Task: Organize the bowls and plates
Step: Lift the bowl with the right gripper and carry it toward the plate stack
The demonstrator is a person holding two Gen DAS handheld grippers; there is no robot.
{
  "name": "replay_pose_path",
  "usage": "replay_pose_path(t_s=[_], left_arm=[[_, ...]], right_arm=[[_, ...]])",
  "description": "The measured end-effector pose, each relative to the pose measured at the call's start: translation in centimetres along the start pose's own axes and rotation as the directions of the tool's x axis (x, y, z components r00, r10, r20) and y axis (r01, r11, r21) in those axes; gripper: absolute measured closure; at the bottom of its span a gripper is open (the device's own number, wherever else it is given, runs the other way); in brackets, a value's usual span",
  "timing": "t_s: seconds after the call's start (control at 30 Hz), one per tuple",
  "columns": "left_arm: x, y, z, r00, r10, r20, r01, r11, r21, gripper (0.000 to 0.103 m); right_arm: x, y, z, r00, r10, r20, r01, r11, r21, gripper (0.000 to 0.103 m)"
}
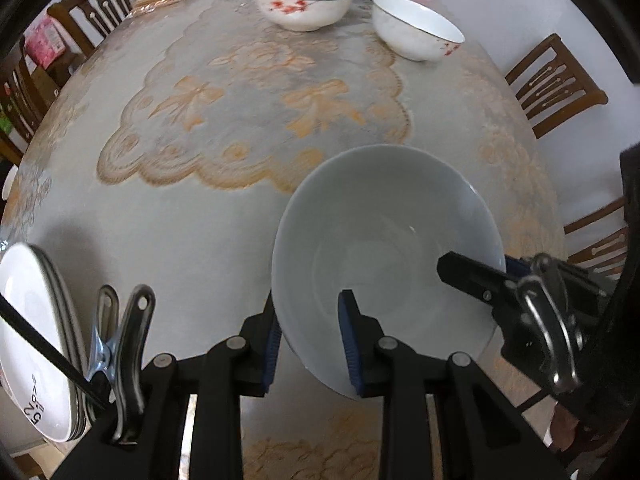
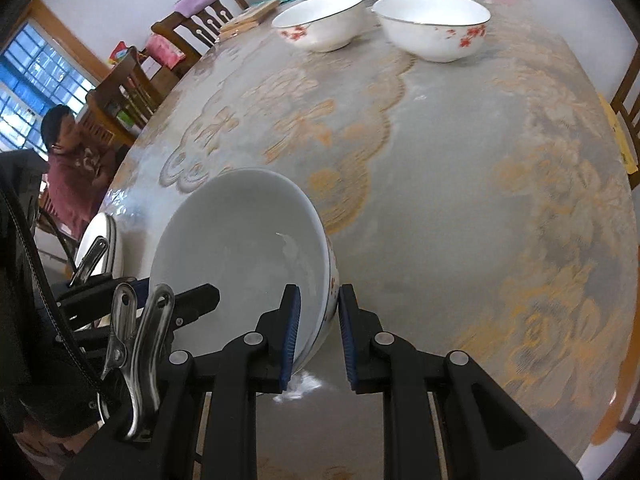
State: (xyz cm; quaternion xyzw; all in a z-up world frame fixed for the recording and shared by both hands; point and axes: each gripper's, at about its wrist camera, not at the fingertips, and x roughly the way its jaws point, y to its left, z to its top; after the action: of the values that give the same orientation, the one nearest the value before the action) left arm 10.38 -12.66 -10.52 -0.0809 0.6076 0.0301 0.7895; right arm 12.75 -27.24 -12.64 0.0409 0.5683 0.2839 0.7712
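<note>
While the near bowl (image 1: 384, 248) was gripped by its rim between both the left gripper (image 1: 309, 344) fingers and the right gripper (image 2: 318, 334) fingers, above the surface (image 1: 240, 128), its carrying seemed in hand, and nesting into the far bowls (image 1: 304, 2) appeared called for.

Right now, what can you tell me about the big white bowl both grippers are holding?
The large glossy white ceramic bowl is empty, with small red flower prints on its outer wall. It sits tilted near the table's near edge. The left gripper pinches its rim on one side and the right gripper pinches the opposite side, each with one finger inside and one outside.
</note>
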Motion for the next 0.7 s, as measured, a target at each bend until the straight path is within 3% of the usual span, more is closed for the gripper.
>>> replay_pose_path(t_s=[0.3,0.7], left_arm=[[-1.5,2.8,-2.1,1.000,0.008,0.014,-0.008,1.000,0.029,0.076],[-4.7,6.0,-2.6,0.998,-0.028,0.061,0.025,0.999,0.039,0.076]], right_arm=[[0.0,3.5,-3.4,1.000,-0.007,0.003,0.007,1.000,0.012,0.082],[-2.0,7.3,-3.1,0.998,-0.025,0.060,0.023,0.999,0.022,0.082]])
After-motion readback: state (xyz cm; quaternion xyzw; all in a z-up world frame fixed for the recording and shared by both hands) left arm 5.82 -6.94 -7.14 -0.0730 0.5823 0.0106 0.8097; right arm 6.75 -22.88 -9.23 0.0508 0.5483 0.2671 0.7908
